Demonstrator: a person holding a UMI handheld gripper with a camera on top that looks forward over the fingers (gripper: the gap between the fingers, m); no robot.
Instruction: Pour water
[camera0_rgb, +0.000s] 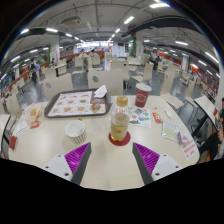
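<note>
Claw (110, 158) held wide and empty at bottom centre, short of the bottle.

The bottle (119, 120) stands upright at frame centre on the desk (50, 140); it should be approached straight and gripped mid-body. Open room is seen toward the bowl (76, 130) at lower left; the cup (142, 94) sits upper right.

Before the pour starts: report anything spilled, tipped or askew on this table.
Nothing stands out. The bottle stands upright and capped just ahead of the open gripper; the red cup and white bowl sit upright, no spill visible.

Yellow-capped bottle (119, 120), red cup (142, 95)
</note>
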